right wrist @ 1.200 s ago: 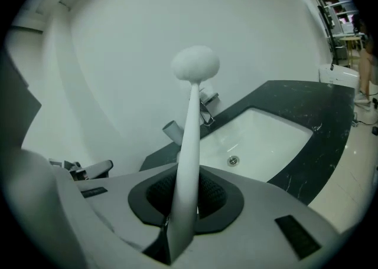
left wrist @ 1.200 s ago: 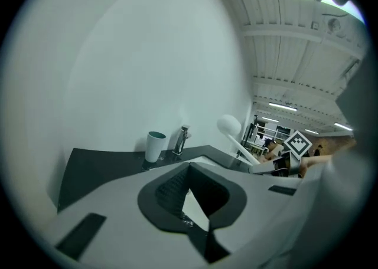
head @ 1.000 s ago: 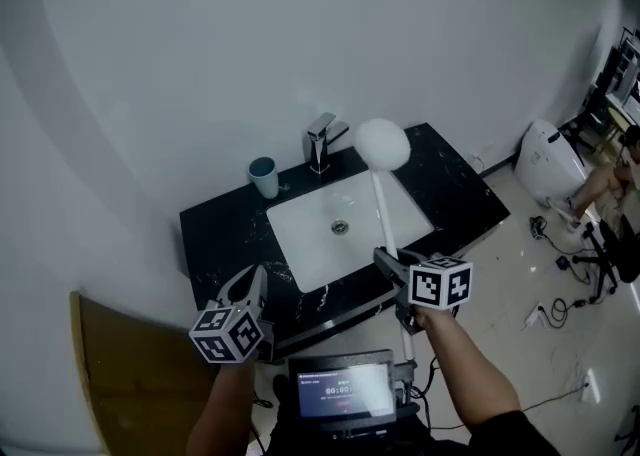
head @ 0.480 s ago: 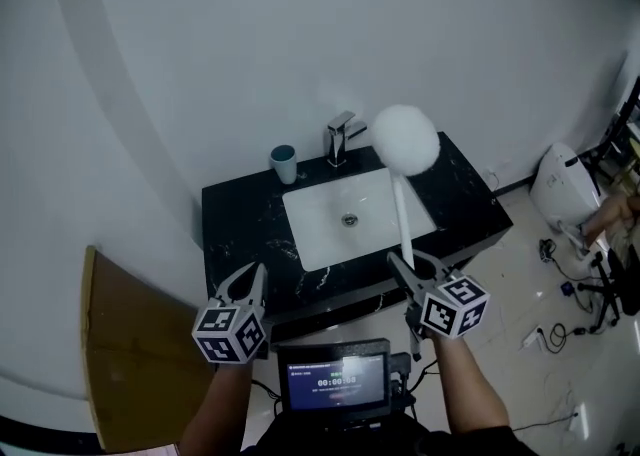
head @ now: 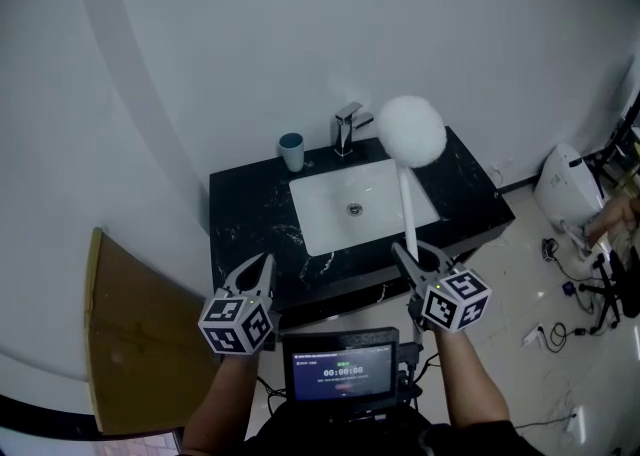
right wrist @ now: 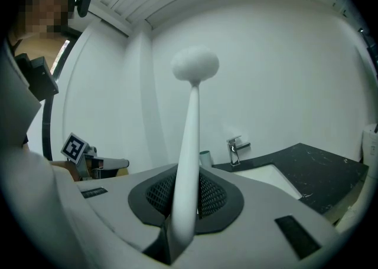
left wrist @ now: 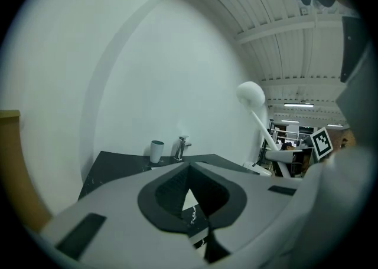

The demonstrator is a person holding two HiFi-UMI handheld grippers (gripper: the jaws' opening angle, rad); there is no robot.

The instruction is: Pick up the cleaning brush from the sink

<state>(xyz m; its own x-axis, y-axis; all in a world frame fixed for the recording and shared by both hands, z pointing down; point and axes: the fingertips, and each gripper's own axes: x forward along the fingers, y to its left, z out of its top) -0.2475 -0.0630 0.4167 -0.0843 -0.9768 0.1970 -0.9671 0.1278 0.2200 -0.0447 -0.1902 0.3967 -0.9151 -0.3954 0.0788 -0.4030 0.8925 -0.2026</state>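
Right tongs clenched on brush handle, its white head raised at 12 o'clock from them, over the sink in the black bench; left tongs closed, empty, at 9 o'clock.

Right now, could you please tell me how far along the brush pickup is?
Done: the brush is out of the sink, with its white head up in the air over the counter. In hand: the right claw is shut on its handle, while the left claw is shut and empty. Left: nothing of the pickup itself, as far as I can see.
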